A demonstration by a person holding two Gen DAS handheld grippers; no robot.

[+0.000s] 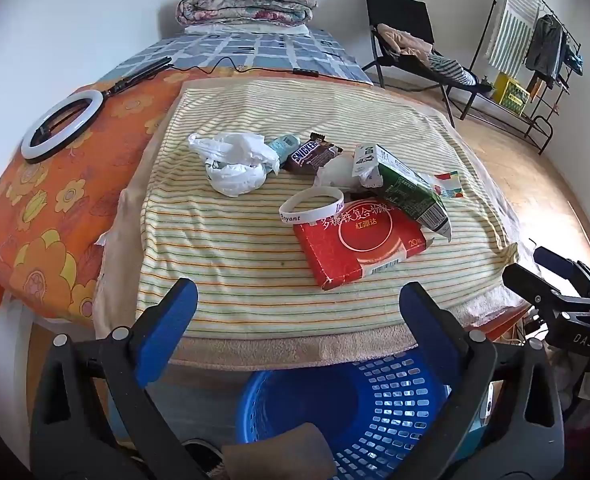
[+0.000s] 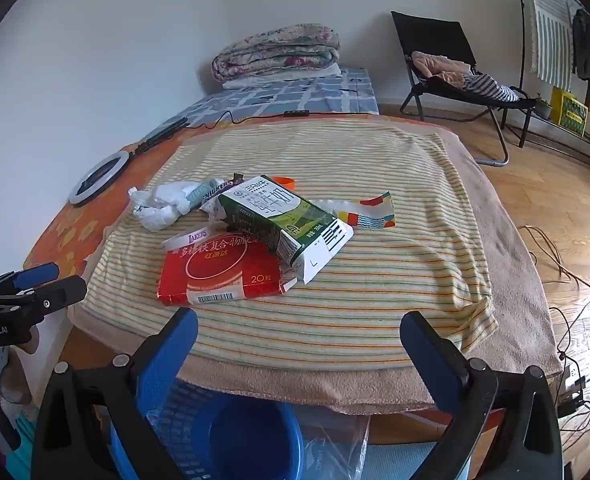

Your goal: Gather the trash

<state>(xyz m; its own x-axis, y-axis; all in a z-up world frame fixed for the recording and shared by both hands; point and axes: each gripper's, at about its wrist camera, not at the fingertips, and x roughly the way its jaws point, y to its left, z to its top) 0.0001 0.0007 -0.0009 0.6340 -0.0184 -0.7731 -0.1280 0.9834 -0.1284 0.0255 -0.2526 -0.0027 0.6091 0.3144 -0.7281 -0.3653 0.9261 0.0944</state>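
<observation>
Right wrist view: red box [image 2: 219, 276] lies ahead-left of the released right tongs [image 2: 299, 342], barcoded long edge facing them; left tongs [image 1: 297, 308] likewise released.

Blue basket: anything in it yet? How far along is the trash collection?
Nothing looks done: the blue perforated plastic basket shows no trash inside. Nothing in hand: left hand-held gripper and right hand-held gripper are open and empty. All left on the striped towel: red cardboard box, green-and-white milk carton, brown Snickers wrapper, crumpled white plastic bag.
</observation>
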